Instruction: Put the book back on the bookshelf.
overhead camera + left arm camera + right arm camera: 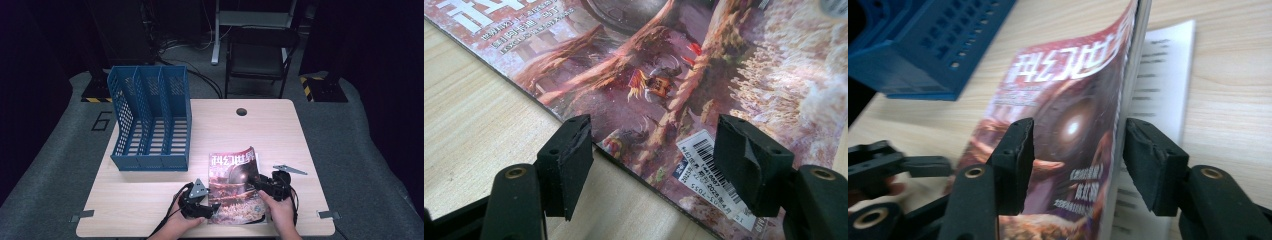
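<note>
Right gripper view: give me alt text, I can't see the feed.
The right gripper's black jaws straddle the lifted edge of a red-covered magazine, pads not yet pressing. A white inner page lies flat behind; a blue file rack stands at upper left.

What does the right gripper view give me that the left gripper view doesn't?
Right gripper view: the magazine's right side lifted off the table, a white inner page lying flat beneath, the blue file rack behind, and the left gripper at the far edge. Left gripper view: the barcode sticker on the cover and that edge resting flat on the table. Both: the magazine between open jaws, pads not pressing.
</note>
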Action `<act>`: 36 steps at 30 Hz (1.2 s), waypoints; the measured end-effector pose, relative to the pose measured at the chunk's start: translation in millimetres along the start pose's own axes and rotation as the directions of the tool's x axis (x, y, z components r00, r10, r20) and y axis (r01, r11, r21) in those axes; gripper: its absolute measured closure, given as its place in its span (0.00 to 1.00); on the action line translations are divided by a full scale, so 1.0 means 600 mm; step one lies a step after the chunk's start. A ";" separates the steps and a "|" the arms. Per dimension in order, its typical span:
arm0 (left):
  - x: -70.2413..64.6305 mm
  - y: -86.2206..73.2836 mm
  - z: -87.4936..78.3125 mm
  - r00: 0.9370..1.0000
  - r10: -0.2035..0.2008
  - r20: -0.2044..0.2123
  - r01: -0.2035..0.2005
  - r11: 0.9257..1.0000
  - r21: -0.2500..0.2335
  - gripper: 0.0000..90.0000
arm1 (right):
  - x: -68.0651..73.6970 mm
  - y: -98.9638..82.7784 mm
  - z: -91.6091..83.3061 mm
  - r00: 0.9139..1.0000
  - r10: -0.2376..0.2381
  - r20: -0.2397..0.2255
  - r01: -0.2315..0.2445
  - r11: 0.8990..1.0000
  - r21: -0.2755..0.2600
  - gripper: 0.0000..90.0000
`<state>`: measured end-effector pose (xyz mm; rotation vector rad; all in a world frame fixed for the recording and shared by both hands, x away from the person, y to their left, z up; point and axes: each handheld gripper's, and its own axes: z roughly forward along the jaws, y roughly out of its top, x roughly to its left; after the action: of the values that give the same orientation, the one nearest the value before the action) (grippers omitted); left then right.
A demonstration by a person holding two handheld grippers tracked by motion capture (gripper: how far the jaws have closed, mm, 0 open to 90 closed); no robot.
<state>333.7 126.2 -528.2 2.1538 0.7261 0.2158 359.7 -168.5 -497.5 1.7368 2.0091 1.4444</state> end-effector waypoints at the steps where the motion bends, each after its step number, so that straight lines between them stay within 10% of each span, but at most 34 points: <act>1: 0.000 0.000 0.000 1.000 0.000 0.000 0.000 1.000 0.000 0.35 | 0.003 -0.001 0.000 1.000 -0.004 -0.017 0.004 1.000 0.002 0.53; 13: 0.000 0.000 0.000 1.000 -0.001 0.003 0.001 1.000 -0.004 0.36 | 0.002 -0.003 0.028 0.999 -0.037 -0.003 0.037 0.989 0.143 0.51; 36: 0.001 0.000 0.000 1.000 -0.009 0.003 0.009 1.000 -0.002 0.36 | -0.011 0.000 0.045 0.996 -0.023 -0.084 0.042 0.971 0.235 0.45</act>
<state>333.9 126.5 -528.3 2.1485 0.7333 0.2078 378.9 -158.7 -515.4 1.7462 2.3251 1.3319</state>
